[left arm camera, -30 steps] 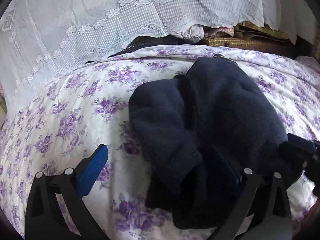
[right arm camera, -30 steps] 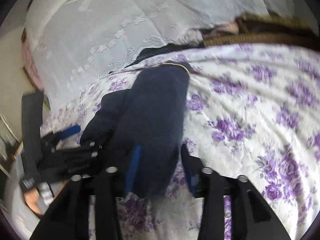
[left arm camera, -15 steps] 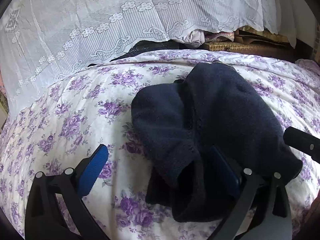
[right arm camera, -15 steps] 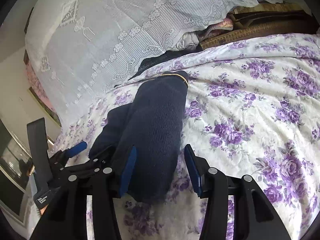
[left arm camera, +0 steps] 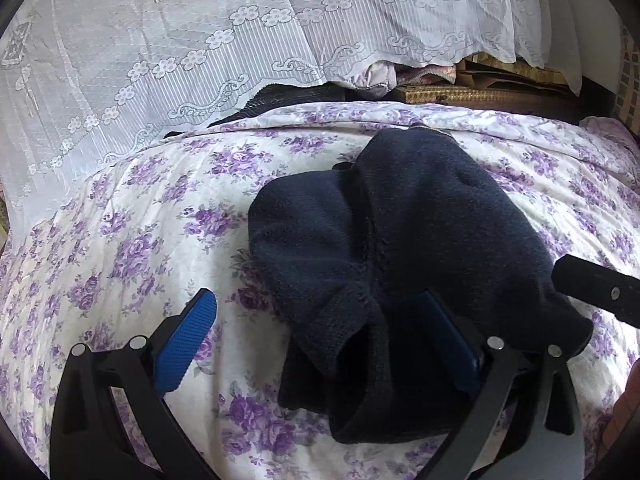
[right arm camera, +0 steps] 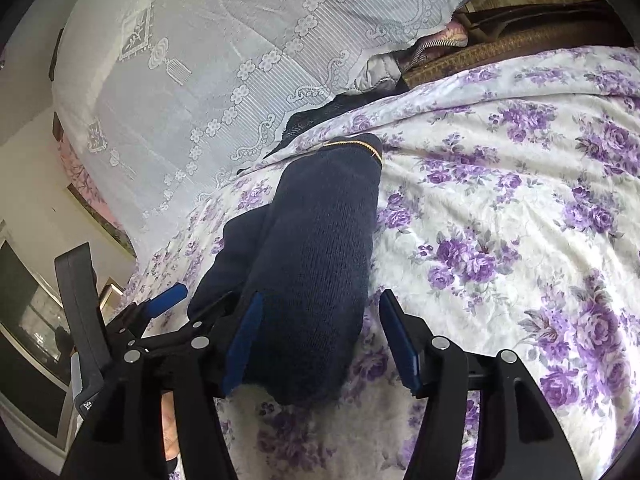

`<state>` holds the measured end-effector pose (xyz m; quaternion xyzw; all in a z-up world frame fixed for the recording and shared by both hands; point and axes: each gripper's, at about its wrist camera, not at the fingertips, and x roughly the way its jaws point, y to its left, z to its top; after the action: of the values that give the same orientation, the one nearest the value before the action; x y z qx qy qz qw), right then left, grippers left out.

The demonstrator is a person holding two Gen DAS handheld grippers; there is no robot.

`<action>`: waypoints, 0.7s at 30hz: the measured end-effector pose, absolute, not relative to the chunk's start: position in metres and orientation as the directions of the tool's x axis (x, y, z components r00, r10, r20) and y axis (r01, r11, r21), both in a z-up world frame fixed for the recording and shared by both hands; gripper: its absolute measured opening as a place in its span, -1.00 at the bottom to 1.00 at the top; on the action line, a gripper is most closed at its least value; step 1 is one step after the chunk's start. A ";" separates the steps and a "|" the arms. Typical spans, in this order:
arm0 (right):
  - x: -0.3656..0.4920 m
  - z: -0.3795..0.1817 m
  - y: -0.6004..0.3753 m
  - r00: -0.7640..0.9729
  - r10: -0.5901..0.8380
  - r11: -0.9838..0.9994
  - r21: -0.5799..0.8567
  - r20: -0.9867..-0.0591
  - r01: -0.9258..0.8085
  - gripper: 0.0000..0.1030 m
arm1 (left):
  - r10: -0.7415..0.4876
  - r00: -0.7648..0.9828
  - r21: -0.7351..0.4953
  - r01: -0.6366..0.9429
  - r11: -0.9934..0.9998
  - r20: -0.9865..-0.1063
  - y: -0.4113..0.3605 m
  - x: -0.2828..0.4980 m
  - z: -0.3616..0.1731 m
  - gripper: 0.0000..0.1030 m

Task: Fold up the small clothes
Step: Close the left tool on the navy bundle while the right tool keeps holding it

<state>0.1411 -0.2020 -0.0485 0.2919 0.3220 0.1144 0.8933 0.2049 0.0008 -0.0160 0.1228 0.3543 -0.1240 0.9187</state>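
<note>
On the floral bed (left arm camera: 132, 240), the dark knit garment (left arm camera: 400, 232) looks soft and limp; left tool (left arm camera: 320, 344) and right tool (right arm camera: 320, 344) gape wide astride its near edge, the likely hold.

left wrist: low, close, facing curtain (left arm camera: 240, 40); right wrist: alike | shared: garment (left arm camera: 400, 220)

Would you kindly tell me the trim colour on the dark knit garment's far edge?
Yellow-gold trim, clearest in the right wrist view.

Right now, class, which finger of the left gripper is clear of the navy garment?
The image-left finger: its blue pad hangs over bare floral sheet. The other finger is half buried in the folds of the navy garment.
</note>
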 end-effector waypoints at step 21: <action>0.191 -0.059 -0.208 0.704 0.490 0.720 0.694 -0.513 0.004 0.37 | -0.513 0.415 -0.345 0.416 0.842 -0.751 0.026 0.254 -0.032 0.91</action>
<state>0.1909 -0.2076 -0.0589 0.3458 0.3572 0.1421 0.8559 0.2542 0.0256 -0.0322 -0.0522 0.4646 -0.2766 0.8396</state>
